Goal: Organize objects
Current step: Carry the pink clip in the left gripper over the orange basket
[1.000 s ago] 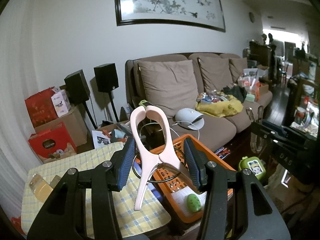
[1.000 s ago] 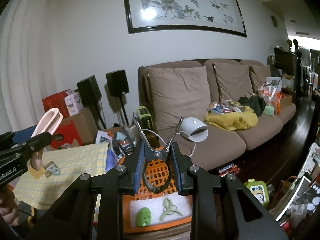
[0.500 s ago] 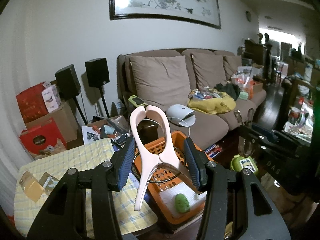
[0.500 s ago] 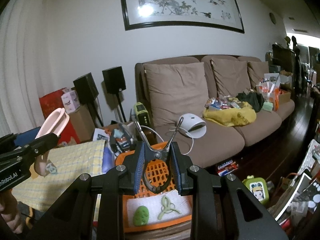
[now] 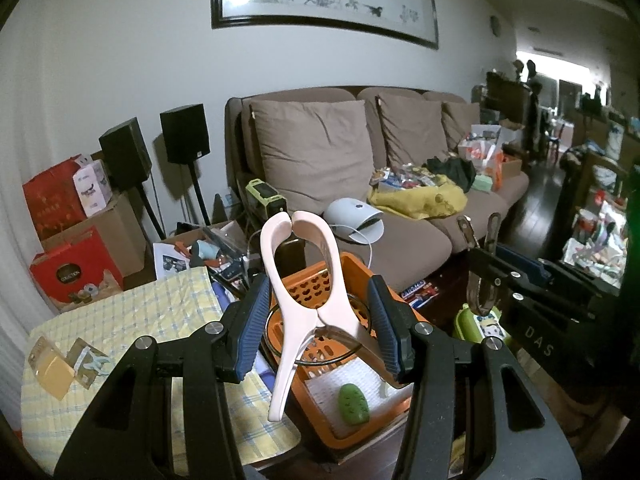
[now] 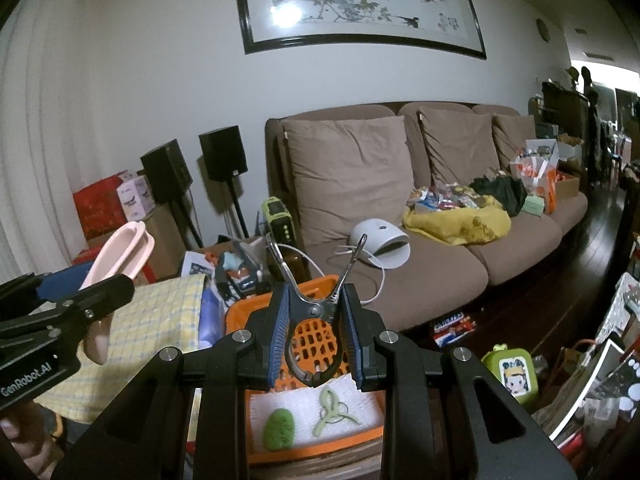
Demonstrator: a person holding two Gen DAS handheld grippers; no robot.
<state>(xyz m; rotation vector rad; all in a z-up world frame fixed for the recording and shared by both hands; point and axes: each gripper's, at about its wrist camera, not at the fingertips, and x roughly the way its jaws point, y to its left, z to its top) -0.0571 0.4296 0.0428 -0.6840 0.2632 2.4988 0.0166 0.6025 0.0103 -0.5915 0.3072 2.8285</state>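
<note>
Left wrist cam: your left gripper has its jaws about half apart, clamped on the big pale pink plastic clothes peg at its hinge, loop end up, legs hanging. It hangs over the near-left corner of the orange perforated plastic basket (not in it yet). Down in the basket lies a small green oval pad on a white liner, so that one's sorted. Two flat packets lie on the yellow checked tablecloth, prob. next in line.

Right wrist cam: your right gripper is closed narrow on a steel spring clip, handles sticking up, curved jaws pointing down, directly above the basket. Below, next to the green pad, lies a light green plastic clip, so two items are in.

Judging by that, you're roughly midway: two pieces stowed, two in hand ready to drop, packets on the cloth to go.
</note>
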